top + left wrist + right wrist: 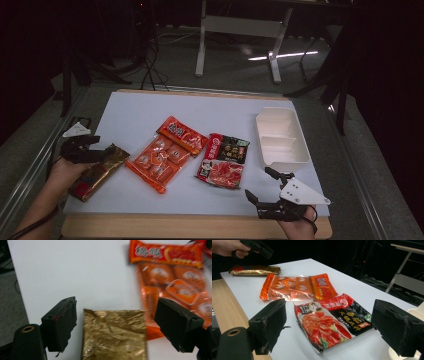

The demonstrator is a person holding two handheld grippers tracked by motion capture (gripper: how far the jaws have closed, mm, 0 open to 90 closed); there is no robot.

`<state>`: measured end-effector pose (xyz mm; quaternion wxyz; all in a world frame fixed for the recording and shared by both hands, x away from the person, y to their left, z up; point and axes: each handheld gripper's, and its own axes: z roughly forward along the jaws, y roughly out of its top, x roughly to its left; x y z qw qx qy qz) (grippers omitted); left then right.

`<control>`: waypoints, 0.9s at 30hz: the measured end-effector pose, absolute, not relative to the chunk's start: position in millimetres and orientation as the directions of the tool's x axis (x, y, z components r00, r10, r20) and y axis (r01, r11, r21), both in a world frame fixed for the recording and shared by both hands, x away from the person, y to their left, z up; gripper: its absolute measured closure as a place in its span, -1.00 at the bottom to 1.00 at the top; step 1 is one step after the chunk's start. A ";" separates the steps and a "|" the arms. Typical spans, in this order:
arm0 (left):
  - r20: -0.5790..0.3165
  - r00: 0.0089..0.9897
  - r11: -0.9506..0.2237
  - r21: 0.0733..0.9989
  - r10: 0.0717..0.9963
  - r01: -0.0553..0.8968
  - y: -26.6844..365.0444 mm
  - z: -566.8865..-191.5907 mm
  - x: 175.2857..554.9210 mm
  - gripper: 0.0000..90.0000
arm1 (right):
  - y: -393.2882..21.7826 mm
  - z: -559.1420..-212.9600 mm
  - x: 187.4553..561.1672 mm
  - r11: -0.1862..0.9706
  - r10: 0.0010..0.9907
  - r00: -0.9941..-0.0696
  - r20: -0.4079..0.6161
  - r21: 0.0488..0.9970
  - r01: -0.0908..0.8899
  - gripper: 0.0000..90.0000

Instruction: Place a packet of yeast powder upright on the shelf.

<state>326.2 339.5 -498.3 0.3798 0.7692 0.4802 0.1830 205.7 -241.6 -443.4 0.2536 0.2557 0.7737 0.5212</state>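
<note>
Your white surface (150, 112) is the biggest thing here, and it holds everything; at its far right sits a white tray (281, 137) with two parts inside. Next comes the orange packet (159, 159), lying flat in the middle, with a smaller red packet (182, 134) resting on its far end; just to the right lies a red and black packet (222, 160), close to the orange one but not touching it. The gold packet (97, 171) lies at the left edge of the surface, its far end pointing at the orange packet. Your left gripper (85, 148) sits over the far end of the gold packet; in the left gripper view the fingers (60, 322) stand apart, one on each side of the gold packet (115, 335), and do not press on it. Your right gripper (267, 192) hovers by the near right corner, close to the tray; its fingers (268, 323) are wide apart, and nothing is held.
</note>
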 end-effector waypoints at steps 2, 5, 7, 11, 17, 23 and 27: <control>-0.077 0.463 -0.258 0.744 0.883 0.616 340.5 -501.5 331.3 -0.53 | -241.1 -444.1 205.5 0.330 0.660 -0.741 -0.128 0.935 0.132 -0.72; -0.104 0.449 -0.244 0.721 0.887 0.648 342.6 -506.5 339.4 -0.41 | -240.8 -444.3 205.7 0.332 0.659 -0.741 -0.129 0.934 0.133 -0.72; -0.093 0.448 -0.261 0.702 0.889 0.663 342.8 -511.1 343.5 -0.34 | -240.7 -444.6 205.5 0.333 0.660 -0.740 -0.130 0.934 0.133 -0.72; -0.097 0.438 -0.267 0.670 0.894 0.692 344.6 -521.1 349.3 -0.25 | -240.6 -445.1 205.5 0.335 0.660 -0.740 -0.131 0.933 0.134 -0.71; -0.095 0.435 -0.280 0.640 0.895 0.715 346.4 -532.0 353.4 -0.13 | -240.0 -446.6 206.1 0.343 0.658 -0.741 -0.133 0.929 0.138 -0.71; -0.104 0.435 -0.282 0.623 0.894 0.730 345.4 -536.4 355.7 -0.13 | -239.8 -447.4 206.6 0.350 0.657 -0.742 -0.135 0.926 0.141 -0.71; -0.118 0.441 -0.286 0.610 0.890 0.739 342.0 -538.9 356.6 -0.12 | -239.5 -447.9 206.9 0.351 0.657 -0.742 -0.133 0.925 0.145 -0.71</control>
